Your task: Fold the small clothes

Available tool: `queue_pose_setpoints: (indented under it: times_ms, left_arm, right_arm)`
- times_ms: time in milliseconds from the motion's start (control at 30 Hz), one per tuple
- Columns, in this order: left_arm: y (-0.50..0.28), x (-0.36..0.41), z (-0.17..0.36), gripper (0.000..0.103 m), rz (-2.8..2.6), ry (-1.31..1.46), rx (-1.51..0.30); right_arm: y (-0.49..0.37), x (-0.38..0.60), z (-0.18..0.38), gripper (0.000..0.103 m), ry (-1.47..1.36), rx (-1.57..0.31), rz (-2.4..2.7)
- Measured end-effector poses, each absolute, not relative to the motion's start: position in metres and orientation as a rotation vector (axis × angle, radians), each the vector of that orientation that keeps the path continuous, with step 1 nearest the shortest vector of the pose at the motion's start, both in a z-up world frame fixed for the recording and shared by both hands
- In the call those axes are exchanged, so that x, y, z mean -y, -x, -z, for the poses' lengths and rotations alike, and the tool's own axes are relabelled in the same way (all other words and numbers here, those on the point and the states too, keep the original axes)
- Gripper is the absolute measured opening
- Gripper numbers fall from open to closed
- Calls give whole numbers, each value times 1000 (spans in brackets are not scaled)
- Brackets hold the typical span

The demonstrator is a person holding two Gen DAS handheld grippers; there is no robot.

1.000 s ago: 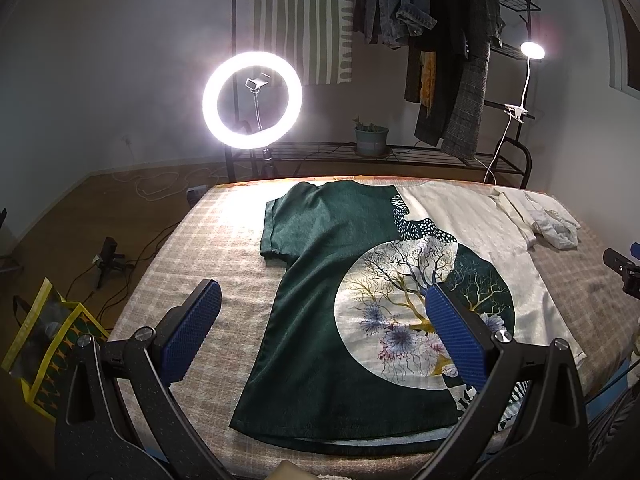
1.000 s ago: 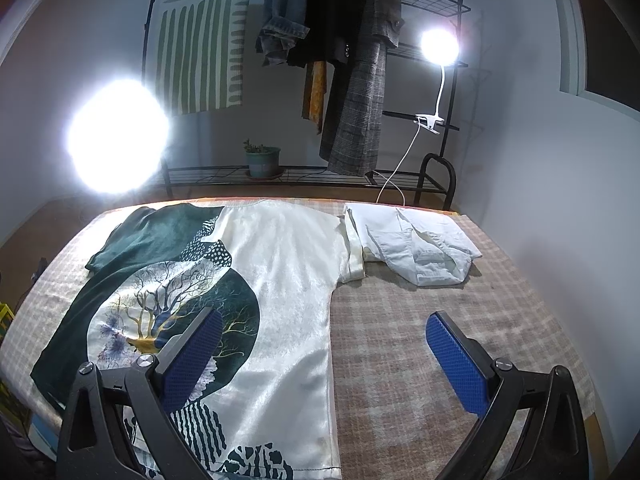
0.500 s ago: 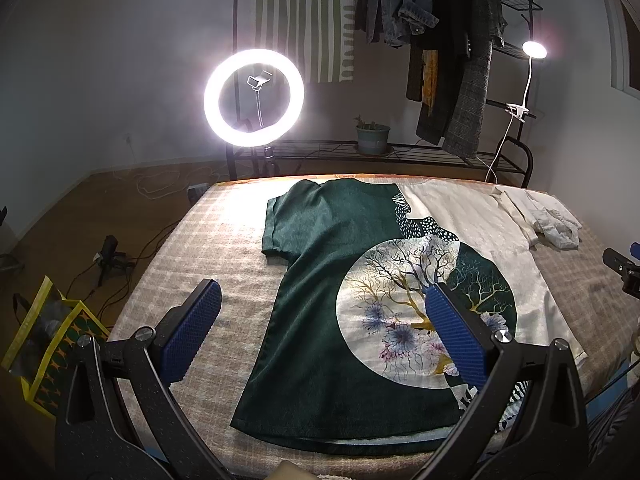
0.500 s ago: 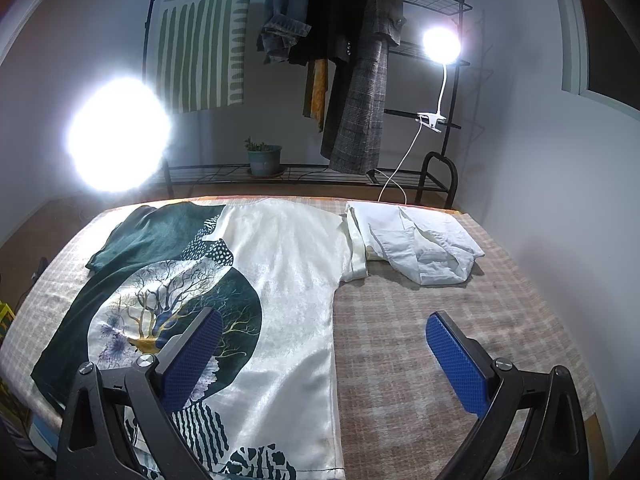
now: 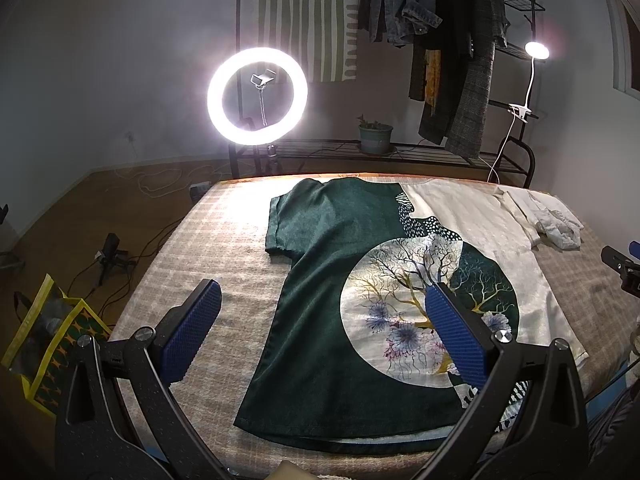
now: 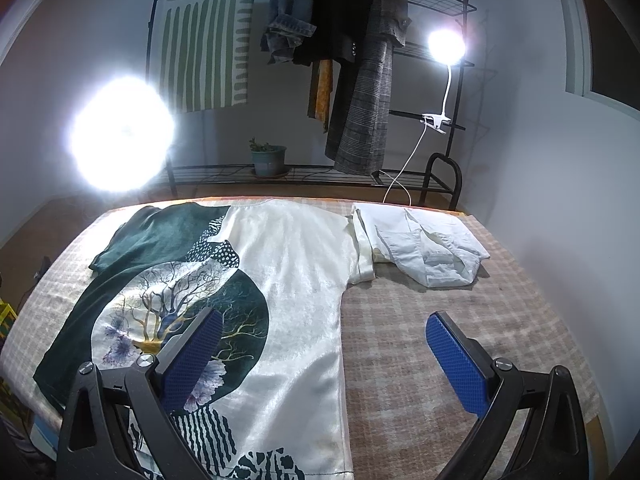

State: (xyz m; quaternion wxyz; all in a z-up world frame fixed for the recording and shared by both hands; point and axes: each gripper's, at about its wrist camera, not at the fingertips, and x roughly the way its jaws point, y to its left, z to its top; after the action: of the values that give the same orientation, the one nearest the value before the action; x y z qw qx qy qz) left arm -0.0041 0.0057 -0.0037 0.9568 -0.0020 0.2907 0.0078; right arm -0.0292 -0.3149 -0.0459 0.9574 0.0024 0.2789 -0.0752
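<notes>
A green and cream T-shirt (image 5: pixel 340 280) with a tree print lies spread flat on the checked bed cover (image 5: pixel 224 240); the right wrist view shows its cream half (image 6: pixel 296 280). My left gripper (image 5: pixel 320 320) hovers open above the shirt's lower green half, nothing between its blue pads (image 5: pixel 192 332). My right gripper (image 6: pixel 324 344) hangs open over the shirt's right edge, one pad above the print, the other above bare cover. A crumpled white garment (image 6: pixel 424 244) lies at the far right, touching the shirt's sleeve. The right gripper's tip (image 5: pixel 620 264) pokes into the left wrist view.
A lit ring light (image 5: pixel 258 96) stands beyond the bed's far edge, beside a metal clothes rack (image 6: pixel 360 60) with hanging coats, a clip lamp (image 6: pixel 446 46) and a potted plant (image 6: pixel 268 158). A yellow-trimmed bag (image 5: pixel 44 332) and cables lie on the floor at left.
Both views have shifted only slightly; the grippers stay open and the shirt and white garment lie as before.
</notes>
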Motion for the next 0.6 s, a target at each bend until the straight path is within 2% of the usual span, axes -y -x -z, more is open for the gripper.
queue_pose_setpoints:
  times_ms: [600]
  left_arm:
    - [4, -29, 10, 103, -69, 21, -613]
  right_arm:
    - [17, 291, 43, 103, 41, -555, 108]
